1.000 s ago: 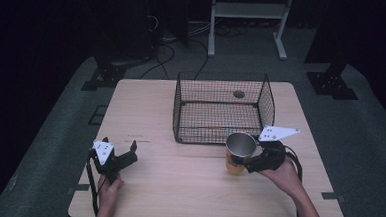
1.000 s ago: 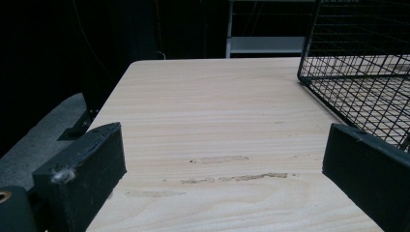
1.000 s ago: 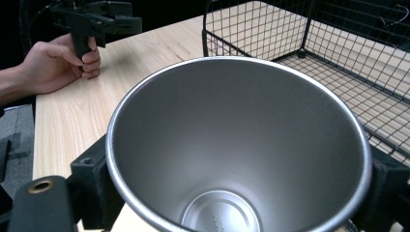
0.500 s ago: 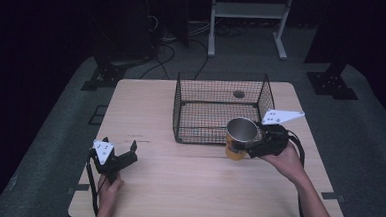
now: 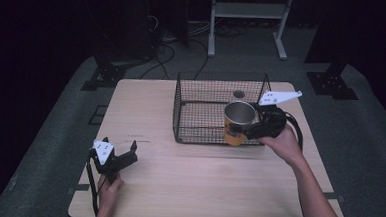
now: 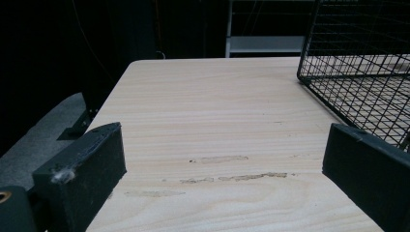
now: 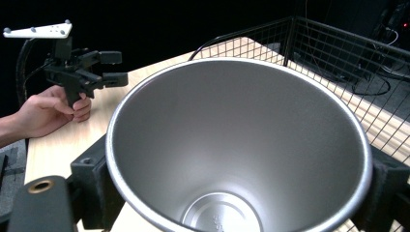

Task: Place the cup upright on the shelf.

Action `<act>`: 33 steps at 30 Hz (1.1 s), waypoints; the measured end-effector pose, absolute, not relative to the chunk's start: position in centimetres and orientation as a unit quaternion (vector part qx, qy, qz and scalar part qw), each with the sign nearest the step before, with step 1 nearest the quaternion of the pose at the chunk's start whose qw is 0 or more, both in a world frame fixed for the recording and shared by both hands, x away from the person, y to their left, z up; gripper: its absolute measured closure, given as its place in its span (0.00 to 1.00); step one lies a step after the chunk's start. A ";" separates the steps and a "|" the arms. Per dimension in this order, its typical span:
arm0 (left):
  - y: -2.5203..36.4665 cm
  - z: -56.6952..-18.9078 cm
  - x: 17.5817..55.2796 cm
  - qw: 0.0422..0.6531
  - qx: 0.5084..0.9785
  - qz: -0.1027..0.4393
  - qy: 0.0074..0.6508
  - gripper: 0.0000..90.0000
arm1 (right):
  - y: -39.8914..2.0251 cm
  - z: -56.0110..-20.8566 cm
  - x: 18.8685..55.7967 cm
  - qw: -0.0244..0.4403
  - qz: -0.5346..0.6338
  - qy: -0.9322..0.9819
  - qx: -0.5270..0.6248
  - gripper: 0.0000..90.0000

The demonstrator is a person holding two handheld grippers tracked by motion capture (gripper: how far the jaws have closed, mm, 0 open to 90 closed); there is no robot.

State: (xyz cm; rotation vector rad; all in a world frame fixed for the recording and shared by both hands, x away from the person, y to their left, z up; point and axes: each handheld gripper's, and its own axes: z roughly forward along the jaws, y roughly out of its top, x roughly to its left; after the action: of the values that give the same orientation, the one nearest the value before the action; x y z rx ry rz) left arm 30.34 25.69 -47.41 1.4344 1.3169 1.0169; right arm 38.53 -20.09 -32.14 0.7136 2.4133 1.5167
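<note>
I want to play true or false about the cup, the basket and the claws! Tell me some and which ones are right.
1. The right claw holds a metal cup. True.
2. The cup has juice in it. False: the right gripper view shows it empty.
3. The left claw is open with nothing in it. True.
4. The basket is solid plastic. False: it is black wire mesh.
5. The left claw is inside the basket. False: it sits low at the table's near left corner, apart from it.
</note>
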 end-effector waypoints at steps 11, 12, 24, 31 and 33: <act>25.7 -47.4 30.3 0.456 0.581 0.413 0.532 0.01 | -18.5 -30.9 42.0 0.093 0.500 0.826 0.241 0.14; 25.7 -47.4 30.4 0.457 0.580 0.413 0.533 0.01 | -18.2 -30.8 42.7 0.085 0.499 0.828 0.241 0.14; 25.7 -47.4 30.3 0.457 0.582 0.412 0.531 0.01 | -17.0 -31.3 46.3 0.066 0.480 0.839 0.248 0.14; 25.7 -47.4 30.3 0.458 0.581 0.412 0.532 0.01 | -16.5 -31.7 48.4 0.056 0.470 0.842 0.259 0.14; 25.7 -47.4 30.3 0.457 0.581 0.412 0.532 0.01 | -16.4 -31.8 48.9 0.052 0.471 0.840 0.263 0.14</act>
State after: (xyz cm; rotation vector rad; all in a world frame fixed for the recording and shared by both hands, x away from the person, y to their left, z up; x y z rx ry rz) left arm 30.34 25.74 -47.41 1.4321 1.3122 1.0151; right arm 48.93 -16.36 -31.82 0.7985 2.5552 1.4336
